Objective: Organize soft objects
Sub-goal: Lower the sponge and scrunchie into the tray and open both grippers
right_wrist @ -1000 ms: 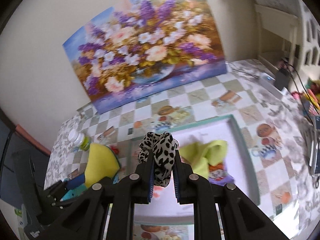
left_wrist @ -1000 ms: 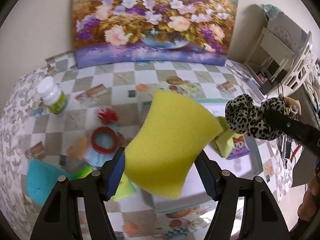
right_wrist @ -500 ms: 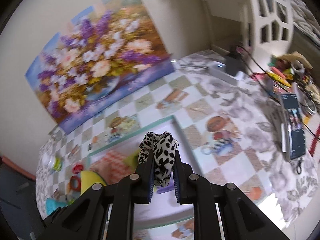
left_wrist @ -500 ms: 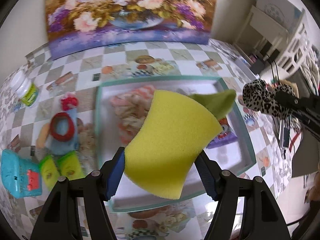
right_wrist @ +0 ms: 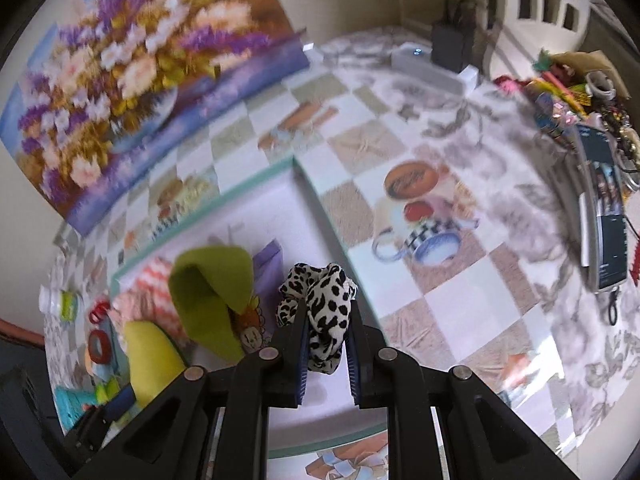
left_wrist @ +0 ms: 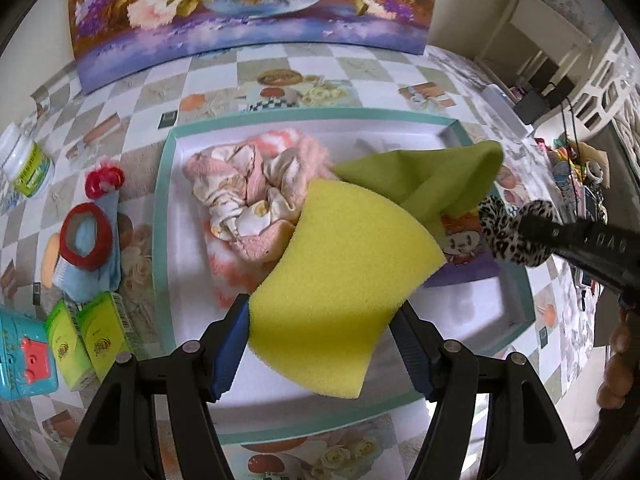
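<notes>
My left gripper (left_wrist: pixel 324 316) is shut on a yellow sponge (left_wrist: pixel 340 292) and holds it above the near part of a shallow white tray with a teal rim (left_wrist: pixel 162 216). In the tray lie a pink and white towel (left_wrist: pixel 248 192) and a green cloth (left_wrist: pixel 432 180) over a purple printed cloth (left_wrist: pixel 464 256). My right gripper (right_wrist: pixel 326 320) is shut on a leopard-print scrunchie (right_wrist: pixel 320 300), over the tray's right side (right_wrist: pixel 320 208). The scrunchie (left_wrist: pixel 508 232) also shows at the right of the left wrist view. The sponge (right_wrist: pixel 148 356) shows at the lower left of the right wrist view.
Left of the tray stand a white bottle (left_wrist: pixel 24 160), a red tape ring on a blue cloth (left_wrist: pixel 86 232), green boxes (left_wrist: pixel 88 340) and a teal toy (left_wrist: pixel 24 356). A flower painting (left_wrist: pixel 248 12) leans on the back wall. Clutter and a phone (right_wrist: pixel 604 232) lie at the right.
Both grippers have moved in over the tray with their loads. The left one came closer to the towel, and the right one swung down toward the tray's right side.
</notes>
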